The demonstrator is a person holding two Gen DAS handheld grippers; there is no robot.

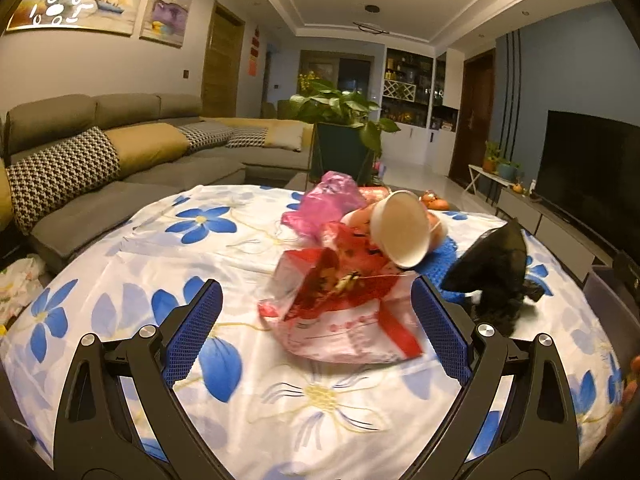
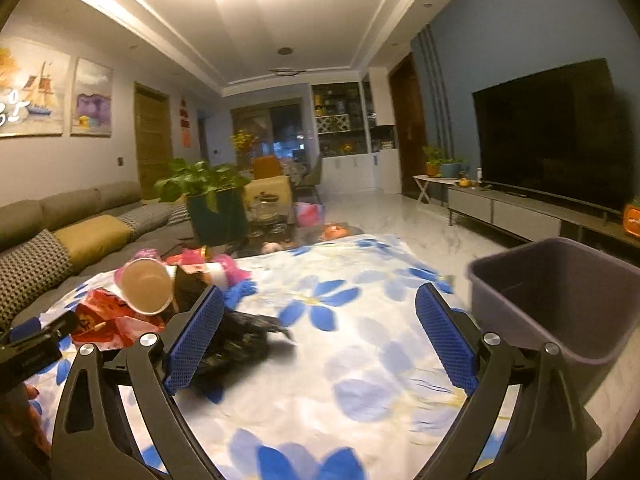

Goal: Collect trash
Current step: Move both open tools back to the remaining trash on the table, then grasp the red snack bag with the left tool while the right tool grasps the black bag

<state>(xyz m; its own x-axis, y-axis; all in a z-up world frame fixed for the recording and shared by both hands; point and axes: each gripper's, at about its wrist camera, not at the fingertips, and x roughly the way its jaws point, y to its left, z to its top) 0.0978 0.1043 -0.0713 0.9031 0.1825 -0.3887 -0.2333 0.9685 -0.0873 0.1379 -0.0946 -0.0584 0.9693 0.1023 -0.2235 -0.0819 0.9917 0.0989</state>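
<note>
**Litter heaped mid-cloth, bin at the right edge**

A crinkled red-and-white plastic bag (image 1: 344, 312) lies on the worktop (image 1: 240, 400), which is draped in a smooth white cloth printed with blue flowers. Behind the bag sit a tipped paper cup (image 1: 400, 230), mouth facing the camera, and a wrinkled pink bag (image 1: 320, 208). A glossy black bag (image 1: 496, 272) lies to the right.

The left hand-held gripper (image 1: 316, 320) is spread wide and empty, the red bag between its blue textured pads. The right hand-held gripper (image 2: 320, 332) is equally wide and holds nothing, above bare cloth.

A smooth grey bin (image 2: 560, 304) stands beside the worktop's right edge; its contents are hidden.
</note>
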